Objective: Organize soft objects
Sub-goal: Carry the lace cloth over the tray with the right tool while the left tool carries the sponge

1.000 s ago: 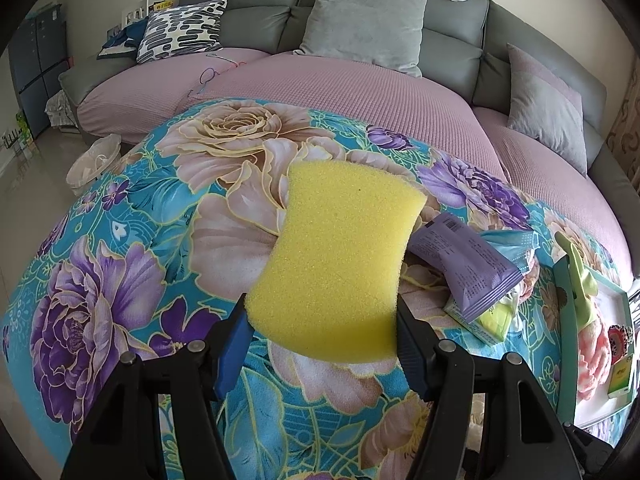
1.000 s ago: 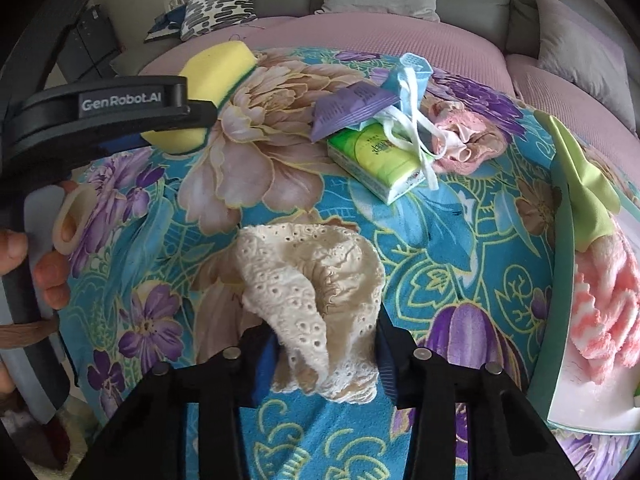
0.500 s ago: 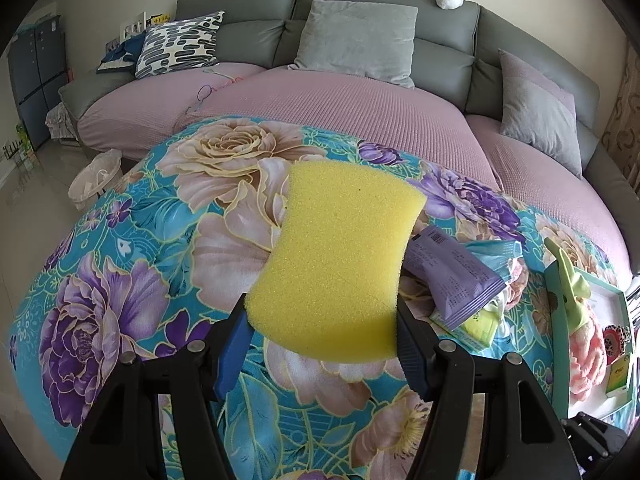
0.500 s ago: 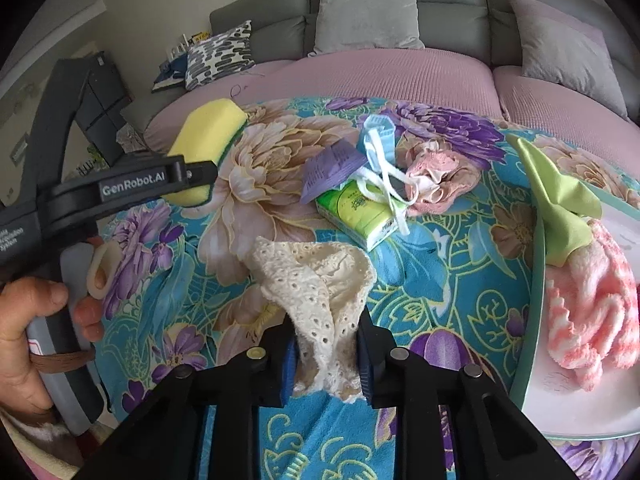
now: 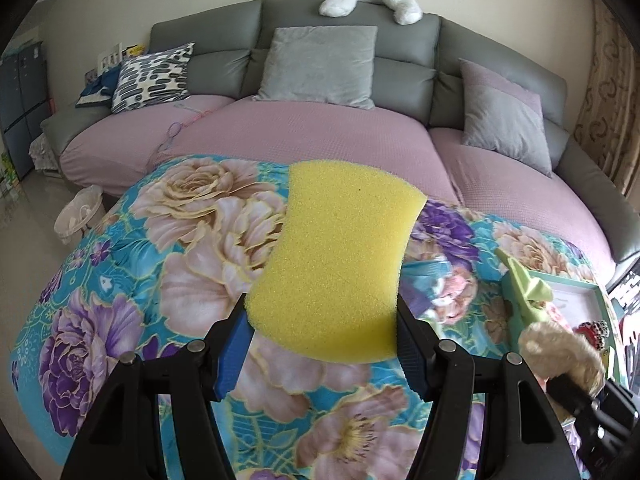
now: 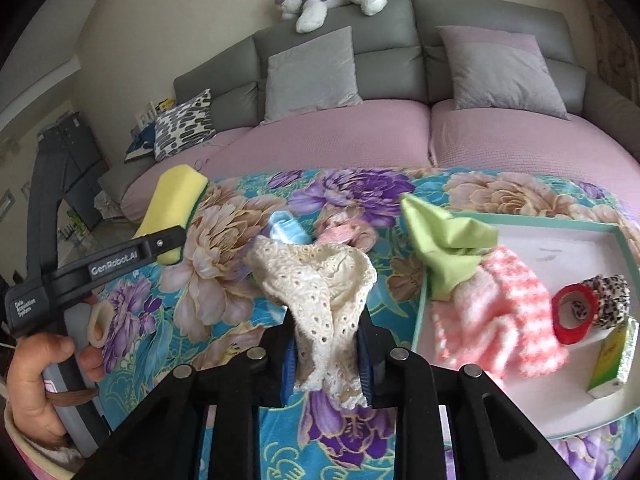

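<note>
Two loads: we hold one soft thing in each tool, both lifted above the floral blanket (image 5: 120,280).
Left tongs: the left gripper (image 5: 322,350) is closed about halfway, its pads pressing the near end of the yellow sponge (image 5: 340,256), which juts out toward 12 o'clock.
Right tongs: the right gripper (image 6: 326,354) is nearly closed, pinching the cream lace cloth (image 6: 316,280) by its lower folds; the rest fans up above the jaws.
Handling, sponge: we judge it light and springy; it dents where the pads press, so a grip across its narrow waist should hold without much squeeze.
Handling, lace: limp, light and full of holes; we judge it could snag or slide, so a bunched fold is the safest hold.
Goal spot: the teal-rimmed tray (image 6: 520,218) lies at 3 o'clock of the right tongs.
Only the right view shows: the tray's contents, namely a green cloth (image 6: 448,248) draped over the rim, a pink-and-white knit (image 6: 496,312), a red ring (image 6: 574,314) and a spotted scrunchie (image 6: 612,296), plus the sponge's green underside.
Only the left view shows: the sponge's full yellow face.
</note>
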{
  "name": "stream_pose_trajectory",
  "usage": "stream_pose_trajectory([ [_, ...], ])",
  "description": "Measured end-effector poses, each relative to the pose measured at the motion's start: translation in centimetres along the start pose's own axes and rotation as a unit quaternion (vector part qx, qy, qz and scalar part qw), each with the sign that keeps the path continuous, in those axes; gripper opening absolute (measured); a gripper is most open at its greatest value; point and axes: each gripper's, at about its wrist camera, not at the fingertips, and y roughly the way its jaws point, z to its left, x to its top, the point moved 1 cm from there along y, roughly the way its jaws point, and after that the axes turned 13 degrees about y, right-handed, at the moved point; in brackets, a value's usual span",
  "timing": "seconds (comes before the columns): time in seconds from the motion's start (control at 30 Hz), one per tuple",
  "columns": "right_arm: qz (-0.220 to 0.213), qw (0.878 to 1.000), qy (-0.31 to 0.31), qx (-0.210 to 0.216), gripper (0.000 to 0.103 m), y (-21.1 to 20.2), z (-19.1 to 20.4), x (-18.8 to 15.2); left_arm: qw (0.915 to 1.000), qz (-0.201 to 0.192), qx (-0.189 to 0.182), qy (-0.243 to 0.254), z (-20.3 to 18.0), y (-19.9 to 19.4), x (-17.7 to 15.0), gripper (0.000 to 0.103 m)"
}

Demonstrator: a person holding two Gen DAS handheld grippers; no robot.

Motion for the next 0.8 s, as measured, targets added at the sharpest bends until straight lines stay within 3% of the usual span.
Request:
stream_pose_trajectory([
  [0.4,-0.092,0.985,0.088,-0.112,0.026,-5.4,-9.8,3.9,0.993,-0.027,-0.078,0.085,-10.4,-0.4,2.5,0.067],
  [0.8,-0.142,0.968,0.134,-0.154,0.026,-7.3,-14.9,5.9,0.9763,-0.042,-0.139,0.161,-20.1,0.9,3.4,0.067],
])
